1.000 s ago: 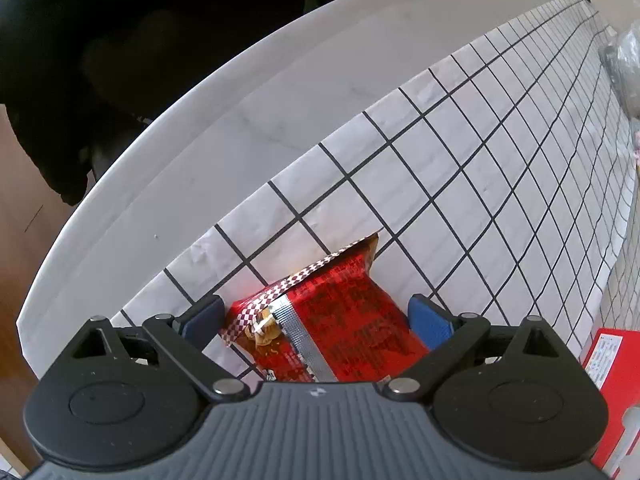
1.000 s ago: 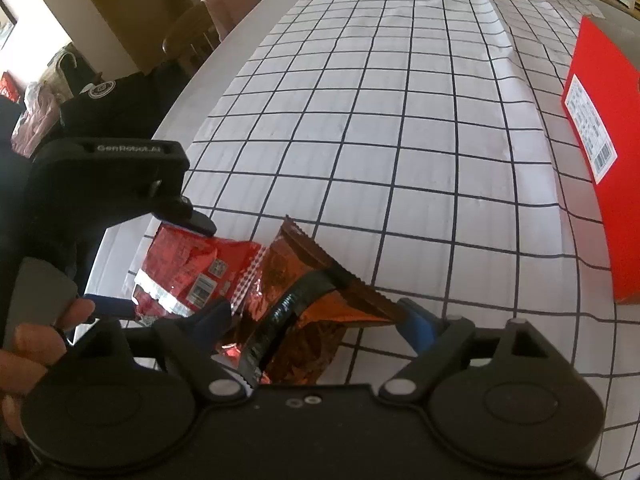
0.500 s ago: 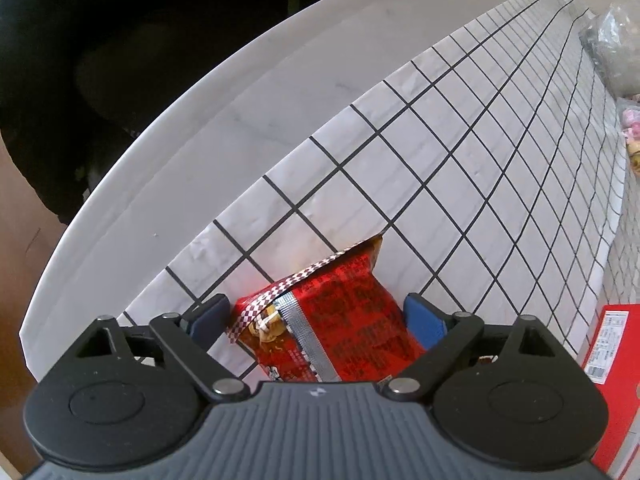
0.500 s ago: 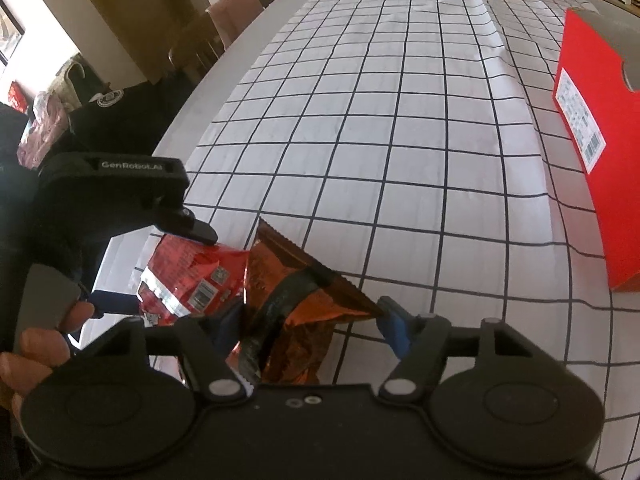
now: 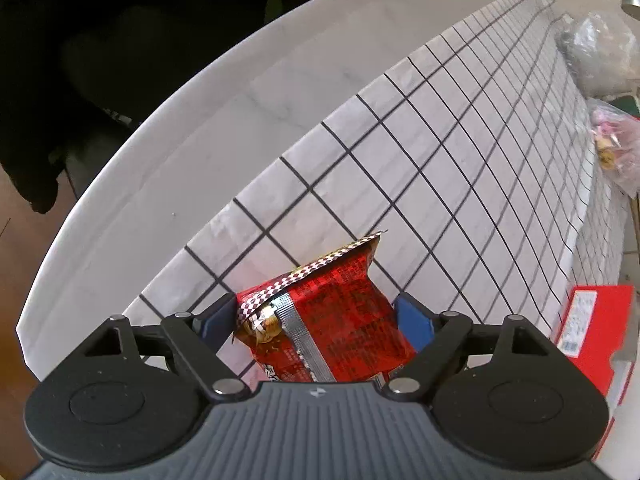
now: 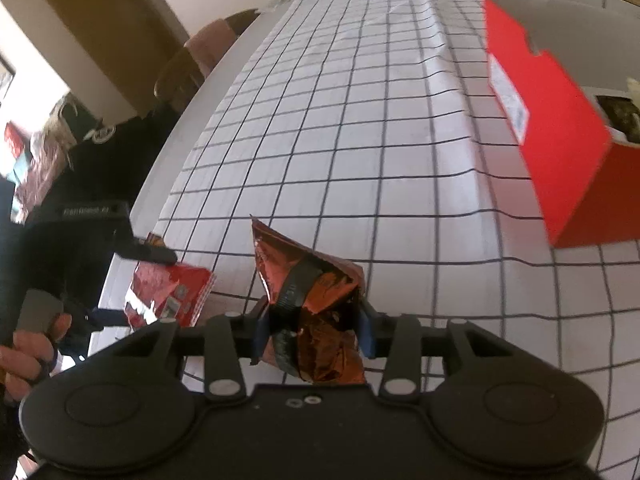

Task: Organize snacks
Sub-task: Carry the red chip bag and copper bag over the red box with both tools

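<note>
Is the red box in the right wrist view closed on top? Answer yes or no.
No: the red box stands open at the top, and something dark shows inside its near end.

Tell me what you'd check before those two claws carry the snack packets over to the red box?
1. Right gripper clamped on the copper packet: ok, jaws have just been closing and the foil is crumpled between them.
2. Left gripper clamped on the red packet: not ok, jaws have just been closing but a gap shows at one pad.
3. Copper packet clear of the red one: ok.
4. Path across the checked cloth to the red box: ok.
5. Room inside the box: cannot tell.
</note>
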`<state>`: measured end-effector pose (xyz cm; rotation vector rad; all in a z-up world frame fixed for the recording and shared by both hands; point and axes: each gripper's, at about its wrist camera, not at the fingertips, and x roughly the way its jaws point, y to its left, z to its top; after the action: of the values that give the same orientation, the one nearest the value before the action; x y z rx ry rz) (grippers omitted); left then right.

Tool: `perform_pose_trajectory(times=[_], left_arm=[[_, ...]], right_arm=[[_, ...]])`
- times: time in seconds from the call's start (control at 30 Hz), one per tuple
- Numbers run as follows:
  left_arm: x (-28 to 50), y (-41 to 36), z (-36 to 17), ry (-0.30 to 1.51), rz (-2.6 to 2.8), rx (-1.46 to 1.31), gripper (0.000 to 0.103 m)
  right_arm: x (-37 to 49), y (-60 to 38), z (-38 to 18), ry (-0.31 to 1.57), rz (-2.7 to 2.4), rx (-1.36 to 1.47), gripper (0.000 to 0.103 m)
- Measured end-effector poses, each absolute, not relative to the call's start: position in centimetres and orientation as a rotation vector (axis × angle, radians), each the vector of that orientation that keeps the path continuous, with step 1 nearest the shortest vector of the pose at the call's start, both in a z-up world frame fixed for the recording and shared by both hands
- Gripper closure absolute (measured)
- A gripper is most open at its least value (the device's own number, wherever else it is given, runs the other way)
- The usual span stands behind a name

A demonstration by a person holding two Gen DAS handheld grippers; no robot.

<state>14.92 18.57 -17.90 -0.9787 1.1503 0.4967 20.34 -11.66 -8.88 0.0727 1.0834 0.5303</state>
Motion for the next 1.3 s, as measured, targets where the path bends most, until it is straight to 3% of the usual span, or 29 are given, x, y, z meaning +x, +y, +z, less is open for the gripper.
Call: perform_pose_trajectory(times=[0.6,1.0,1.3], left_arm=[[15.7,11.2,-9.4,1.072,0.224,-0.665,0.018],[19.2,0.8,-1.6,0.908,-0.005,-0.356,0.018],[23.2,-7.0,1.0,0.856,-0.083,-0.202,0.018]], right_arm=[[20.1,-20.0,-2.7,0.957,0.461,0.139,0.063],[22.4,-26.5,1.0,0.826,0.384,0.196,0.063],[25.5,-31.5,2.6,0.777,0.330,0.195,0.063]])
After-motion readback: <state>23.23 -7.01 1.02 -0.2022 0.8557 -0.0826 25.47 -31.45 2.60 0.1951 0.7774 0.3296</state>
